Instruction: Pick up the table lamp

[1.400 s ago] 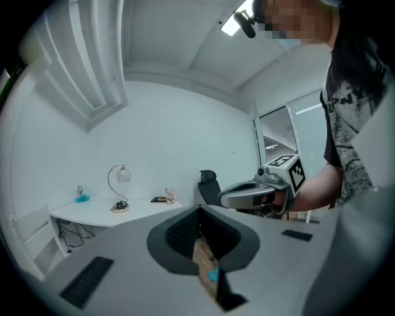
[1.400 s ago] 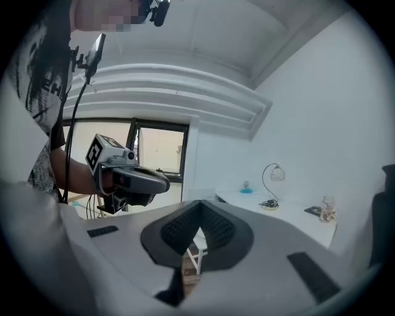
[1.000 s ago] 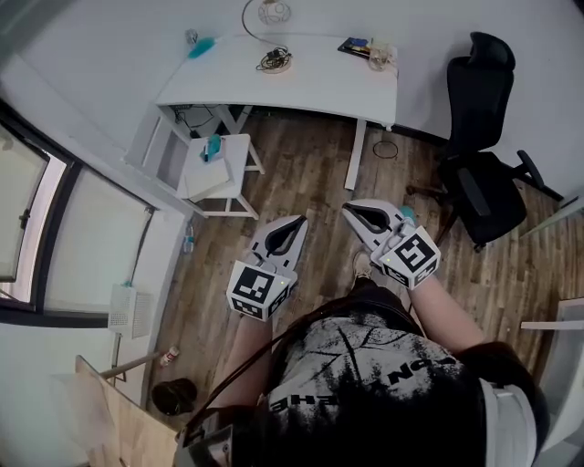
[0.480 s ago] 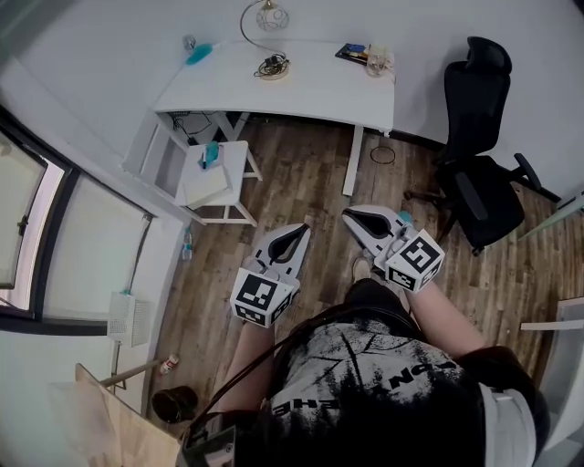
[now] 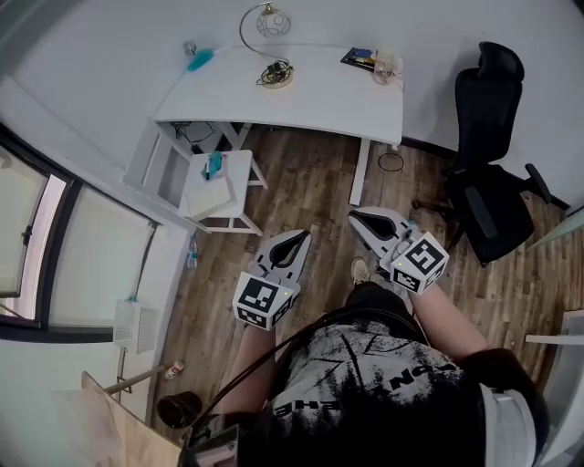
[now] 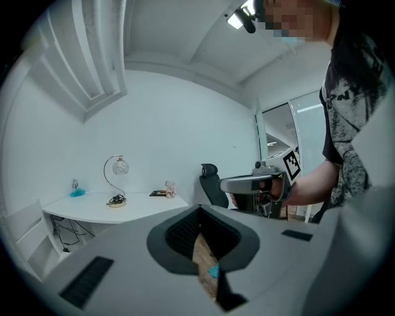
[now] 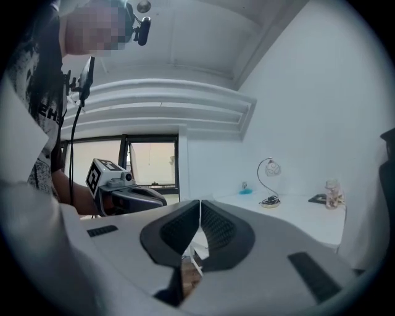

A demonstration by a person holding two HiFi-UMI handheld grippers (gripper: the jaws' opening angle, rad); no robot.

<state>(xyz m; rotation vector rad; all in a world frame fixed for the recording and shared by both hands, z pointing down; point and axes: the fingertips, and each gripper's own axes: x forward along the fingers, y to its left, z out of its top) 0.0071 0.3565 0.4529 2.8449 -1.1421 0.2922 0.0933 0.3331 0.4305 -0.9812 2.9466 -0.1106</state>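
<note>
– While the person holds both grippers over the wooden floor (image 5: 310, 182), where is the table lamp (image 5: 271, 22)?
– It stands upright on the white tabletop (image 5: 338, 96), close to the back edge by the wall. It has a round base, a thin curved stem and a clear globe hanging from the top. A dark cord lies bundled at the base.
– And how do the grippers stand to the tabletop?
– Both are well apart from it, on its near side, in front of the person's body, and they point toward it. The left gripper (image 5: 299, 237) and the right gripper (image 5: 356, 217) are side by side with a gap between them.
– Do the jaws hold something?
– No. In the left gripper view the jaws are pressed together with nothing between them. The right gripper view shows the same: both pads meet in one thin line, and the lamp is far behind them.
– What else is around the tabletop?
– A black office chair (image 5: 488, 173) stands to its right. A small white stool (image 5: 224, 190) stands by its left front corner and carries a teal thing (image 5: 213, 166). On the tabletop itself, a cup (image 5: 388, 64) is at the right end.
</note>
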